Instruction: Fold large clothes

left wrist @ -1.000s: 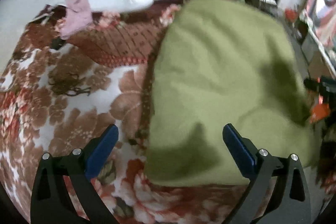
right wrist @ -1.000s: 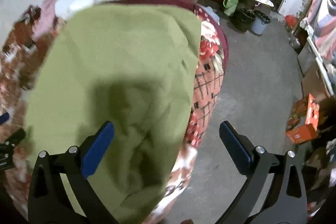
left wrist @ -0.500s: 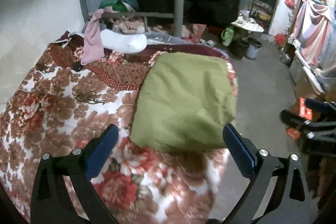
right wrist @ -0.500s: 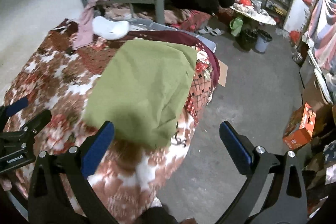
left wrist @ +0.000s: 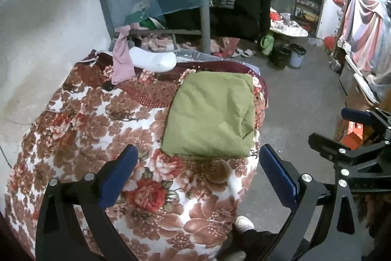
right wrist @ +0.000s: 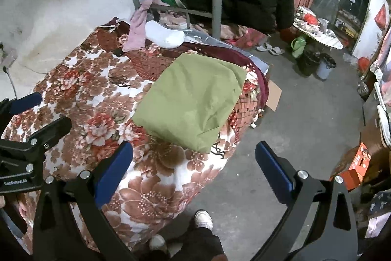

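Observation:
An olive green garment [left wrist: 211, 114] lies folded into a rough rectangle on the floral bedspread [left wrist: 80, 129], near the bed's right edge. It also shows in the right wrist view [right wrist: 193, 99]. My left gripper [left wrist: 195, 173] is open and empty, held well above and back from the garment. My right gripper [right wrist: 194, 166] is open and empty, above the bed's near corner. Each gripper shows at the edge of the other's view: the right one [left wrist: 354, 136] and the left one [right wrist: 29, 119].
A white pillow [left wrist: 152, 60] and pink cloth [left wrist: 121, 61] lie at the bed's head by a metal bunk frame [left wrist: 205, 23] hung with dark clothes. Bare concrete floor [right wrist: 305, 119] lies right, with buckets [right wrist: 315, 64], an orange box [right wrist: 355, 169] and the person's shoe [right wrist: 201, 218].
Both grippers have pulled up and back from the green garment, which now looks much smaller and lies untouched on the bed. More of the room has come into view.

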Available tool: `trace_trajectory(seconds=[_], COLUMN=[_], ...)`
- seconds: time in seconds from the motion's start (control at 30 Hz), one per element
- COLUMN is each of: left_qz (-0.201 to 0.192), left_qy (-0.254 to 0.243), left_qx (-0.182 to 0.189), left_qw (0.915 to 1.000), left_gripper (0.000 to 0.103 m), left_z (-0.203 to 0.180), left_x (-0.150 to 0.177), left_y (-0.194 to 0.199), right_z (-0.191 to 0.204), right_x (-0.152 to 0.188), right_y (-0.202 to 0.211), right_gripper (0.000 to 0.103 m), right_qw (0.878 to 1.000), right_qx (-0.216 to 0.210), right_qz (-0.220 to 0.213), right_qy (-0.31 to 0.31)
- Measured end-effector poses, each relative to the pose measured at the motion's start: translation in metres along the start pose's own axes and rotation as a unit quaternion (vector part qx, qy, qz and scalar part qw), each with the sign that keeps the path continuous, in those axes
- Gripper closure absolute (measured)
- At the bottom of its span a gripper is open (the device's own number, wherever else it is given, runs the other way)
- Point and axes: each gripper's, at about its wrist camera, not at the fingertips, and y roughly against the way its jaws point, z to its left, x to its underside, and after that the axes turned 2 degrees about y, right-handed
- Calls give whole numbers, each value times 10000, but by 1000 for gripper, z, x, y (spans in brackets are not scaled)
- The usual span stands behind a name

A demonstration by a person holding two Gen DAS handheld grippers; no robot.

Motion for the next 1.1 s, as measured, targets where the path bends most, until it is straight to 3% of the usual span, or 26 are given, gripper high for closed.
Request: trace_trajectory(seconds=[0.17, 0.3, 0.53, 0.67, 1.1], left_qz=[206, 89, 106, 189, 192], left_qy=[102, 30, 22, -6, 123], left_qx=[114, 149, 12, -274, -369], left_qw=[9997, 9998, 9999, 9994, 9991], left_gripper=[5, 5, 5, 5, 5], left_z=[-6, -13, -19, -17, -13], left_x=[-2, -2, -1, -3, 1], left_y=[-7, -8, -11, -12, -8], right_z=[-16, -29, -32, -33, -36], right_x=[-4, -3, -1, 0, 7], right_y=[6, 4, 2, 1, 1], right_gripper=[5, 5, 5, 5, 5], right_qw=[9999, 9997, 9998, 9999, 9996], right_qx=[77, 69, 33, 16, -6], right_qz=[-106, -82, -39, -4, 98], right_qy=[-6, -214, -194, -153, -253])
